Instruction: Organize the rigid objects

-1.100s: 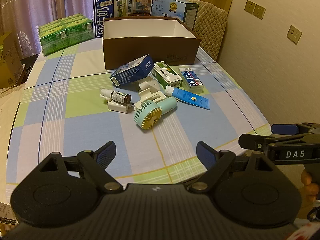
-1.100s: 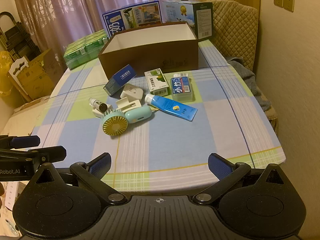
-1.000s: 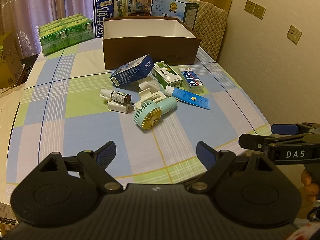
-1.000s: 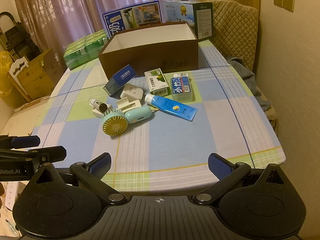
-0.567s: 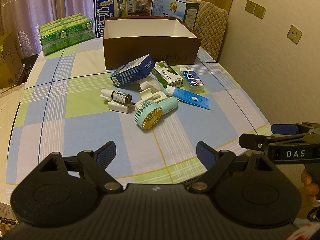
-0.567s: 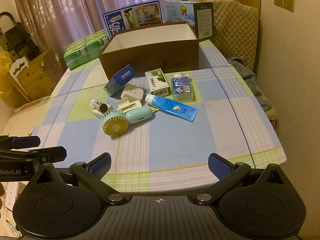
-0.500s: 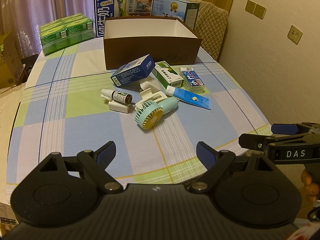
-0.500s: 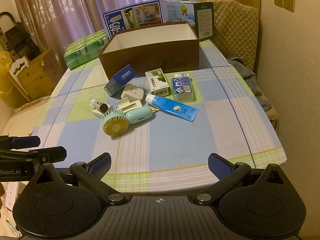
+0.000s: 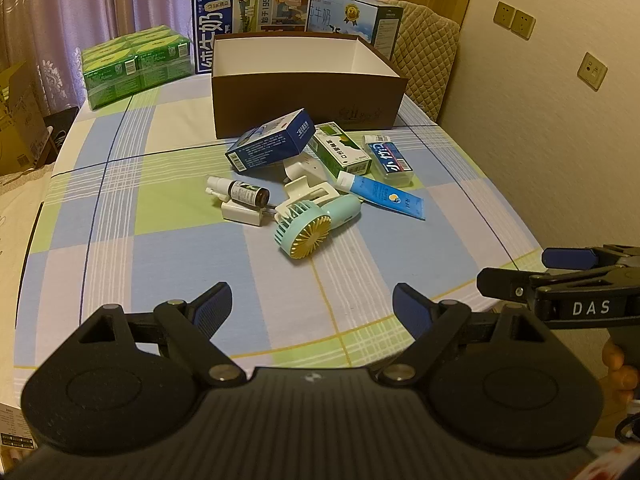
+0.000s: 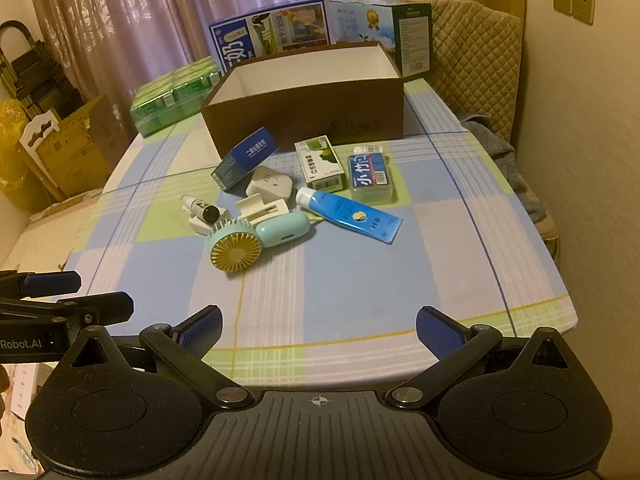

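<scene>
An open brown box [image 9: 304, 100] [image 10: 308, 108] with a white inside stands at the back of the table. In front of it lies a heap: a blue carton [image 9: 270, 146] [image 10: 244, 158], a green-white carton [image 9: 340, 152] [image 10: 320, 164], a clear case with a blue label [image 9: 388, 160] [image 10: 370, 178], a blue tube [image 9: 380, 195] [image 10: 348, 211], a teal hand fan [image 9: 316, 226] [image 10: 256, 240], a spray bottle [image 9: 240, 192] [image 10: 200, 209] and white plugs [image 10: 269, 186]. My left gripper [image 9: 312, 306] and right gripper [image 10: 318, 330] hang open over the near table edge, holding nothing.
The table wears a checked cloth [image 9: 160, 248]. Green packs [image 9: 136, 64] and two milk cartons [image 9: 252, 16] [image 10: 380, 28] stand behind the box. A padded chair [image 10: 472, 60] is at the far right, a wall on the right, cardboard boxes [image 10: 72, 148] on the left floor.
Both views have crept very slightly forward; nothing on the table has moved and both grippers stay open.
</scene>
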A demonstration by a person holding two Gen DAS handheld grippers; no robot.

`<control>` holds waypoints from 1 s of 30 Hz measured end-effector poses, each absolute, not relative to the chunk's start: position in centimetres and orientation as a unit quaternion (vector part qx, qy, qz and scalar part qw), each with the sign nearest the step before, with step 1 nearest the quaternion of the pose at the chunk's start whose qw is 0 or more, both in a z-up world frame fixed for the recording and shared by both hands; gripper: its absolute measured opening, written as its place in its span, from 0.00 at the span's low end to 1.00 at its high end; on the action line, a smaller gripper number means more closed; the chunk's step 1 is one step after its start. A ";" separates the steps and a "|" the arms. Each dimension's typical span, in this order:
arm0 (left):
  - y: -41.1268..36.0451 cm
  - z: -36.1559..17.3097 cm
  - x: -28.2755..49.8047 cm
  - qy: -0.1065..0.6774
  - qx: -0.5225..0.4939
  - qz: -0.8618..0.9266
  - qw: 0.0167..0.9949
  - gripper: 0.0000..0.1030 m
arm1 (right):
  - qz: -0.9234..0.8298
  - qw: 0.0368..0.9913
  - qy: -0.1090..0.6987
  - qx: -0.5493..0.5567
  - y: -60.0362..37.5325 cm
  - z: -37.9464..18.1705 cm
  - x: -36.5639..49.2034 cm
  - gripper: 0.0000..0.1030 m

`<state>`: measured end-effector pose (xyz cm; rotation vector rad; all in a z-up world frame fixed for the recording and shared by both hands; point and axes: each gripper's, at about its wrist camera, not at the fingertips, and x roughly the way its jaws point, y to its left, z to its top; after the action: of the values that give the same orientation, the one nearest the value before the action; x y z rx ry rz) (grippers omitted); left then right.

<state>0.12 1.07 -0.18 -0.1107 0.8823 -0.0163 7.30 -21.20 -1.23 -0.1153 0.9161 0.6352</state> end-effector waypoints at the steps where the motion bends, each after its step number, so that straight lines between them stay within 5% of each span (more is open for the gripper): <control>1: 1.1 -0.2 0.1 0.427 -0.054 -0.008 0.903 0.83 | 0.301 0.847 0.434 -0.055 -21.1 -1.3 7.3 0.98; 30: 1.5 -0.9 0.5 0.431 -0.058 0.001 0.901 0.83 | 0.300 0.843 0.443 -0.052 -20.9 -1.9 7.9 0.98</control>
<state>0.46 1.46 -0.87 -0.1198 0.8912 0.0026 7.87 -20.93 -1.93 -0.1093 0.9359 0.6336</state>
